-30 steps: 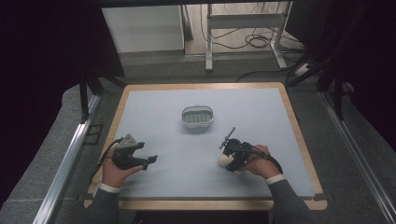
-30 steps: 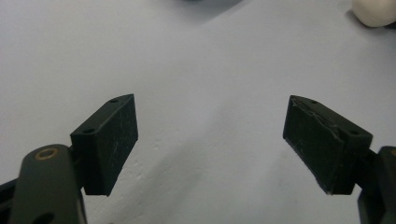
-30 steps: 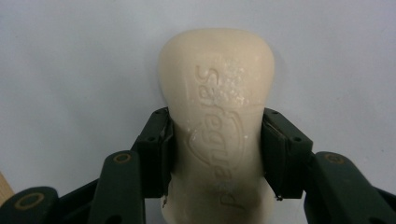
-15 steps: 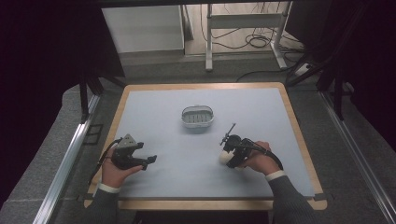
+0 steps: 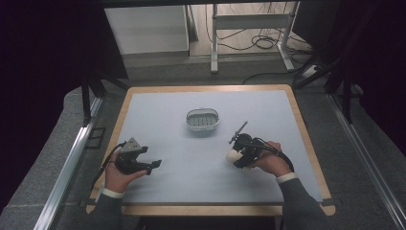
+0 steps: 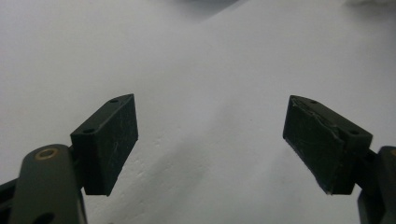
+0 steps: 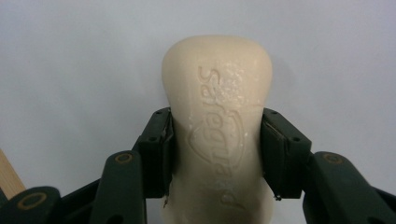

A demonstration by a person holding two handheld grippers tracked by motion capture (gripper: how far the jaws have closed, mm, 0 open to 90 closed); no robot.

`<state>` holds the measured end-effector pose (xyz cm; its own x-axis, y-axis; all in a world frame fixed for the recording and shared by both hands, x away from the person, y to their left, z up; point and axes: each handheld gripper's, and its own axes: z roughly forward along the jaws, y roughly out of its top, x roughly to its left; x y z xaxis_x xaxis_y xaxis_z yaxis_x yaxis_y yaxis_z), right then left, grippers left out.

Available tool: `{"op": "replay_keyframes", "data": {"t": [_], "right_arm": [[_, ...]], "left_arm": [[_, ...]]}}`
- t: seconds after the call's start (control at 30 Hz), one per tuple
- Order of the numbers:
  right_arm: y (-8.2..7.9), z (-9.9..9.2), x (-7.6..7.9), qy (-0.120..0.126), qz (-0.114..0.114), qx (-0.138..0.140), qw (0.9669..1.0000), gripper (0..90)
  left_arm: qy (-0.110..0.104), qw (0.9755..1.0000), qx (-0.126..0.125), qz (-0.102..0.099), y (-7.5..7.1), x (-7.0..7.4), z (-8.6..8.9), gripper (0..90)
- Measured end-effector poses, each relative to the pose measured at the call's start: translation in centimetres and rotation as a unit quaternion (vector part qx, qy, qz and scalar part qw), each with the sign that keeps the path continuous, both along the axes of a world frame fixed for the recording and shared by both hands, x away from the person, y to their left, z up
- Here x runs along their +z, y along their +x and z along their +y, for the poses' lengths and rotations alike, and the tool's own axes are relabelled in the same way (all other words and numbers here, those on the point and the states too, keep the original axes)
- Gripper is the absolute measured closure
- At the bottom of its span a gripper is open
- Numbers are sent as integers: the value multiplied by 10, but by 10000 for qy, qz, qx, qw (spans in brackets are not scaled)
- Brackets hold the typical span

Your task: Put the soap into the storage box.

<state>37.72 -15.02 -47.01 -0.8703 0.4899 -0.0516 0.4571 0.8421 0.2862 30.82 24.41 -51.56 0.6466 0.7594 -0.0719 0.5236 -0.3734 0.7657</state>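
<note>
At the near edge of the high view, two grey sleeves are seen coming in from the bottom, each hand wrapped around a black gripper. The left gripper (image 5: 152, 165) is held low over the near-left part of the mat, and in the left gripper view its jaws are spread wide, with nothing but bare pale surface between them. The right gripper (image 5: 233, 156) is held over the near-right part of the mat, and a cream bar of soap (image 7: 217, 135) is clamped between its two pads at the bar's waist; embossed lettering is seen on the upper face of the bar in the right gripper view, and its rounded end juts past the jaws. A black cable is seen trailing back from that gripper across the hand. The work surface is a pale blue-grey mat (image 5: 163, 115) laid on a table with a light wooden border (image 5: 300, 129), plain and unmarked. Farther back, near the middle of the mat and well apart from both grippers, a small oval grey soap dish (image 5: 202, 120) with a slotted floor is set. Beyond the table's far edge, a grey floor, the white legs of a metal frame (image 5: 249, 21), loose black cables and a pale cabinet panel (image 5: 146, 28) are seen, with dark curtains at either side.
</note>
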Motion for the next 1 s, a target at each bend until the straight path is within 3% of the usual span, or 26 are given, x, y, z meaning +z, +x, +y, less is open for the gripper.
{"op": "replay_keyframes", "data": {"t": [0.4,1.0], "right_arm": [[17,2,24,310,-126,27,9994,493],[46,11,42,471,-200,-26,9987,493]], "left_arm": [[29,10000,-22,24,1,-2,0,185],[29,10000,-14,65,2,-4,1,186]]}}
